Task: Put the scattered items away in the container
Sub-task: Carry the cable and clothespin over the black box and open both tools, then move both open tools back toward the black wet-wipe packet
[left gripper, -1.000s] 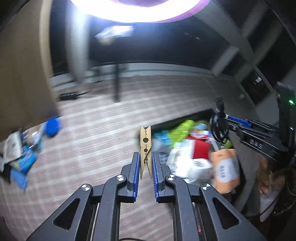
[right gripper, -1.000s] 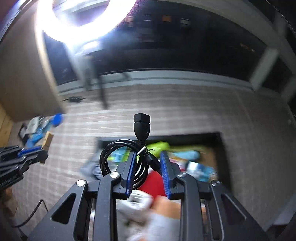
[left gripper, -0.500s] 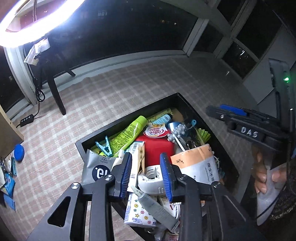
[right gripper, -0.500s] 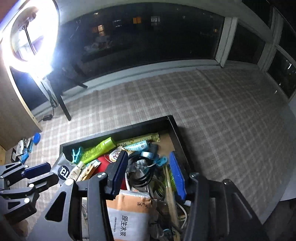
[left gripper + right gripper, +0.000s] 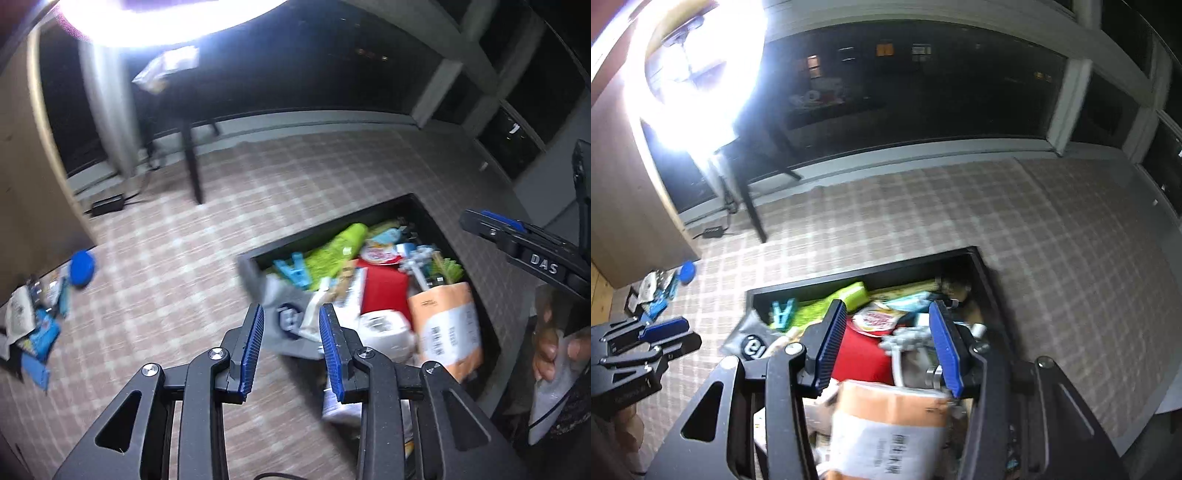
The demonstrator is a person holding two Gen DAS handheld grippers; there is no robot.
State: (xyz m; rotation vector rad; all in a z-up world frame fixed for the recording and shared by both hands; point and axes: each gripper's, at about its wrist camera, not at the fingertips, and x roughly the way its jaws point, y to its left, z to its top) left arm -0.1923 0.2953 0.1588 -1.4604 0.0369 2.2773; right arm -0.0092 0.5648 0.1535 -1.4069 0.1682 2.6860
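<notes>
A black rectangular container sits on the checked cloth, full of items: a green tube, a blue clothespin, a red pack, an orange carton. It also shows in the right wrist view. My left gripper is open and empty above the container's left end. My right gripper is open and empty over the container's middle, above the red pack. A scattered pile with a blue cap lies at the far left.
A bright ring light on a dark stand stands behind. A wooden panel rises at the left. A power strip lies by the window wall. The left gripper shows in the right wrist view.
A second ago the left gripper held a wooden clothespin and the right held a black cable; both released into the container. Since half a second ago both grippers lifted and tilted up, still open.
</notes>
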